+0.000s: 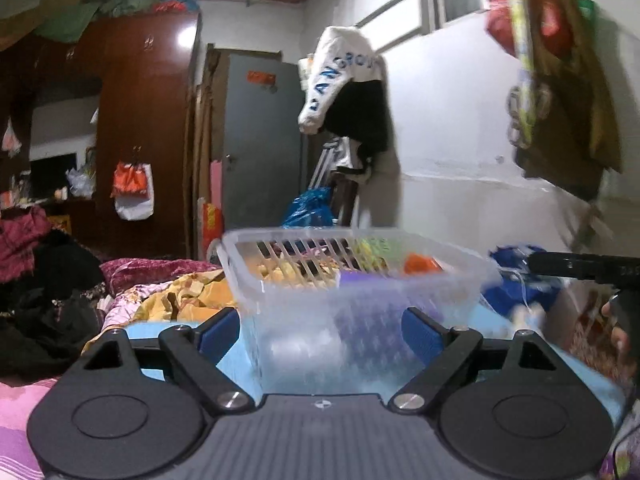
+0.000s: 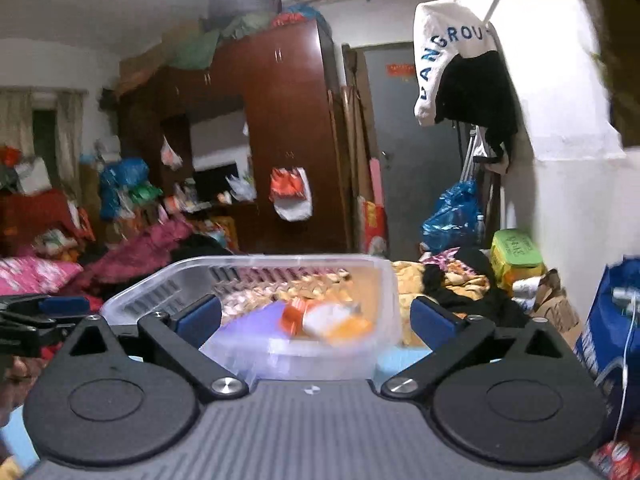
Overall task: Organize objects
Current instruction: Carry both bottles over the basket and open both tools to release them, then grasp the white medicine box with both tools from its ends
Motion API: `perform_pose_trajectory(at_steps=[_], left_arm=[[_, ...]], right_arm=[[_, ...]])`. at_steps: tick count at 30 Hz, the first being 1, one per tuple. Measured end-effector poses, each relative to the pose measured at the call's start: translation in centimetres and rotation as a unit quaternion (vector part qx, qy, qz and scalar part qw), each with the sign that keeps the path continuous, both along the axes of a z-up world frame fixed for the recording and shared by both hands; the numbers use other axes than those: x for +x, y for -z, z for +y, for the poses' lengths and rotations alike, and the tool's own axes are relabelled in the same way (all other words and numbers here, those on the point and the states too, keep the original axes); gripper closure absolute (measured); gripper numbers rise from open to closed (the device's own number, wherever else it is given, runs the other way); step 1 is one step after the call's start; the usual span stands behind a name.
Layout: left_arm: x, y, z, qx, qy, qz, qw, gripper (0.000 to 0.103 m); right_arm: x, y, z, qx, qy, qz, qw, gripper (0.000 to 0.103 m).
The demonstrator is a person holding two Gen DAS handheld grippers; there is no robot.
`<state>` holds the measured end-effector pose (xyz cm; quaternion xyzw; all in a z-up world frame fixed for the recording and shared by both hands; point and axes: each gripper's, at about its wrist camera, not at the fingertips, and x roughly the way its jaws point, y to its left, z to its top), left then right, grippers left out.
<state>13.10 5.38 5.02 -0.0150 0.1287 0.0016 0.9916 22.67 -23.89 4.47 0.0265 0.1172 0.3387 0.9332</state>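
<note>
A clear plastic basket with slotted sides stands on a light blue surface, right in front of both grippers. It holds a purple item and an orange-and-white item; the same orange item shows over the rim in the left wrist view. My left gripper is open, its blue pads on either side of the basket's near end. My right gripper is open, with the basket between its fingers. Motion blur hides whether the pads touch the basket.
A bed with yellow and pink bedding lies behind the basket. A blue bag stands at the right, with a green-lidded box by the white wall. A brown wardrobe and grey door stand at the back.
</note>
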Motion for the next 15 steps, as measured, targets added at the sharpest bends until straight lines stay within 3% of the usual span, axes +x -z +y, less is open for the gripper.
perform_pose_trajectory(at_steps=[5, 10, 15], left_arm=[[-3.2, 3.4, -0.6, 0.011, 0.019, 0.002, 0.9998, 0.012], [-5.7, 4.9, 0.1, -0.019, 0.043, -0.011, 0.9988, 0.012], [-9.3, 6.6, -0.6, -0.01, 0.059, -0.029, 0.9978, 0.012]], right_arm=[[-3.8, 4.1, -2.9, 0.007, -0.022, 0.017, 1.0, 0.0], [-6.1, 7.0, -4.3, 0.038, -0.051, 0.037, 0.997, 0.0], [-8.5, 8.0, -4.1, 0.065, -0.087, 0.011, 0.994, 0.0]])
